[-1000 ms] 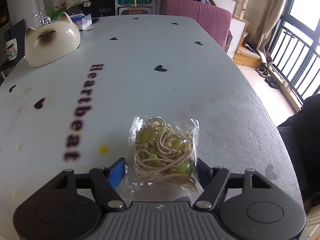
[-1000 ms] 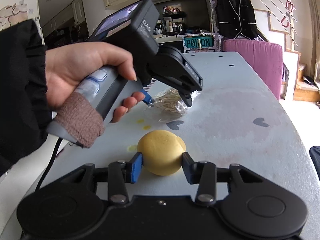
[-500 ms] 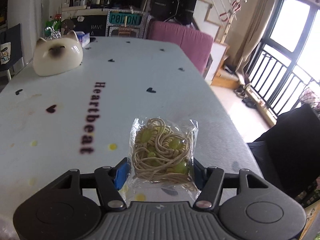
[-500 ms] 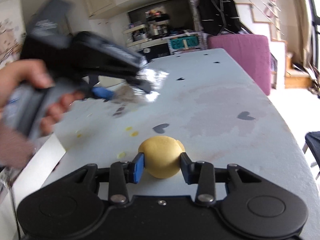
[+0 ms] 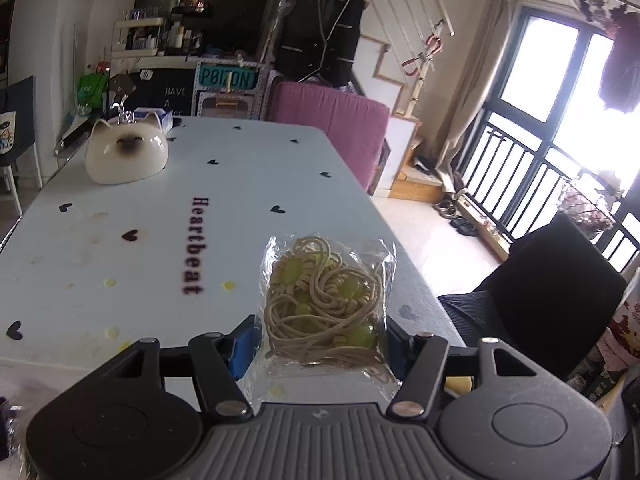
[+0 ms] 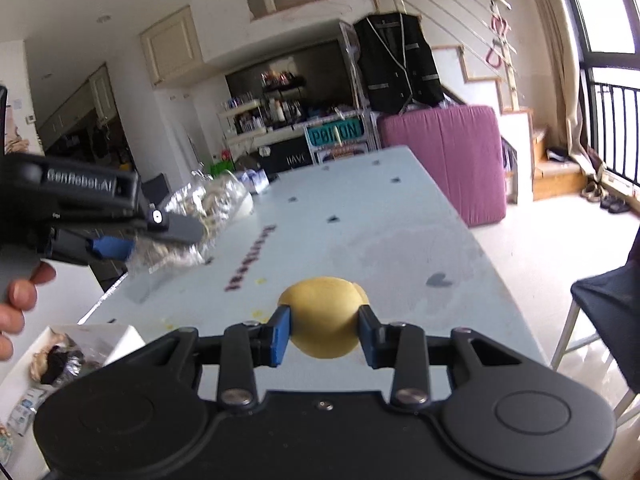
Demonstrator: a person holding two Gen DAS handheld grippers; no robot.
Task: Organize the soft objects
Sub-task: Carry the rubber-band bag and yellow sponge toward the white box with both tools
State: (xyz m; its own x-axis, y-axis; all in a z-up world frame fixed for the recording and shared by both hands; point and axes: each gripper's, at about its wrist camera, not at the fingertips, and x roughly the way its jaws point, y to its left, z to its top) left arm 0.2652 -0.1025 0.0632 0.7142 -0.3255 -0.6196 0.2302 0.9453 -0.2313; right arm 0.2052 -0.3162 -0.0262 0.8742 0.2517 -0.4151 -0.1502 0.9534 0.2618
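A clear bag of beige cord and green beads (image 5: 326,300) hangs above the white table (image 5: 160,260), and my left gripper (image 5: 320,340) is shut on its lower half, blue pads pressing both sides. In the right wrist view that left gripper (image 6: 120,236) is at the left, held by a person's hand (image 6: 16,300), with the bag (image 6: 200,208) blurred beyond it. A soft yellow ball (image 6: 324,320) sits squeezed between the blue pads of my right gripper (image 6: 325,334), held just above the table (image 6: 400,220).
A cream cat-shaped container (image 5: 126,156) stands at the table's far left. A white bin (image 6: 116,334) holding soft items sits low at the left beside the table. A pink chair (image 5: 328,120) is at the far end, and a black chair (image 5: 560,300) stands on the right.
The left gripper lifted the bag off the table and swung up and to the left. The right gripper pinched the yellow ball tighter and raised it off the table.
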